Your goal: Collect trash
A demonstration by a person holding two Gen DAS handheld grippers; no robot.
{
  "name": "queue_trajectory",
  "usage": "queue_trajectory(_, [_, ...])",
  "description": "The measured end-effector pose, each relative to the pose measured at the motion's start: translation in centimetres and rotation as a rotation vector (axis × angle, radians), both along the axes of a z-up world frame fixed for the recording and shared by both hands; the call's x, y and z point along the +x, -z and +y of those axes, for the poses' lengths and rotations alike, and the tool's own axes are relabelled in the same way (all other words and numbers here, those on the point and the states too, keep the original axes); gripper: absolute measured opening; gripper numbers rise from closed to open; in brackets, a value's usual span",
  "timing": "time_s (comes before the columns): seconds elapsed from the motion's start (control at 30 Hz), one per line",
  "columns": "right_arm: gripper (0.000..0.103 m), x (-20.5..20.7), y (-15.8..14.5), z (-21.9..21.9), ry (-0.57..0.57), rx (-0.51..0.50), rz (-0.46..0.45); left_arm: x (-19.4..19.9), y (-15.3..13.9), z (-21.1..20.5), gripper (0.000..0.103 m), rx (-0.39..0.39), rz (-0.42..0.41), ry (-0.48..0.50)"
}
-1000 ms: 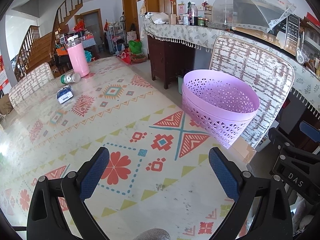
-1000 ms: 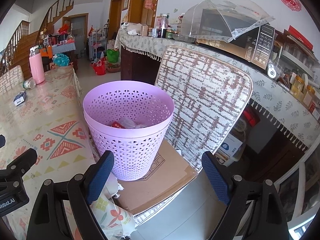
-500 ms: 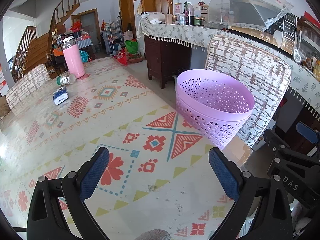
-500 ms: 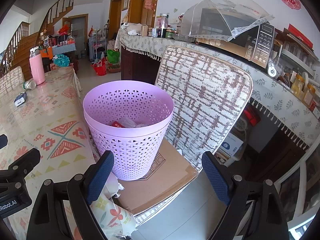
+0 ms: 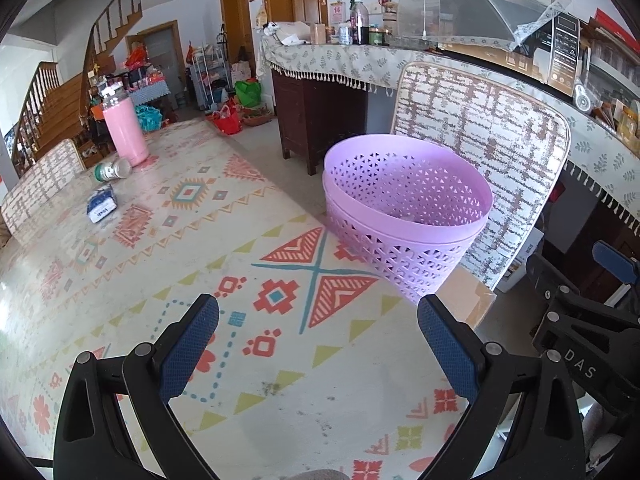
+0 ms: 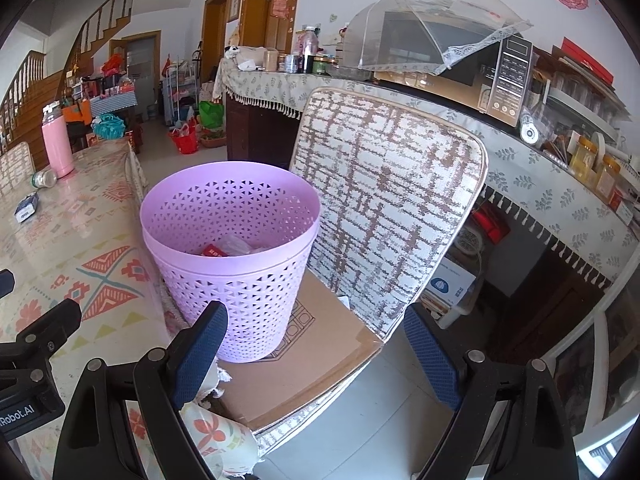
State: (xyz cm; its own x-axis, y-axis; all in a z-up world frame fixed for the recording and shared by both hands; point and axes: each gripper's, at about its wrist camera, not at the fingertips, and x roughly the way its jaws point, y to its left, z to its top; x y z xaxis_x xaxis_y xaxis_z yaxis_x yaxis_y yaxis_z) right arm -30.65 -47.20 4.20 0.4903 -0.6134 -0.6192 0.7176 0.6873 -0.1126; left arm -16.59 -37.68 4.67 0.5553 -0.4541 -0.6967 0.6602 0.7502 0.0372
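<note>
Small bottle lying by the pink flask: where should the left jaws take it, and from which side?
Probably across the middle of the bottle, coming down from above. It lies on its side on the table, so the round body is exposed; the pink flask crowds its far end.

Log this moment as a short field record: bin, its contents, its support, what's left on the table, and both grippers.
bin: purple perforated basket, upright
bin contents: red packet and crumpled clear wrapper at the bottom
bin support: cardboard sheet on the chair seat, beside the table edge
on table, far end: pink flask upright, small bottle on its side, blue-white packet
left gripper: open, empty, above the tablecloth
right gripper: open, empty, facing the bin
</note>
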Motion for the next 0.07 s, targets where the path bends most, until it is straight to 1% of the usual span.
queue_trajectory(0.07, [0.092, -0.18, -0.05, -0.22, 0.008, 0.003, -0.003, 0.08, 0.11, -0.06, 0.099, -0.005, 0.026, 0.015])
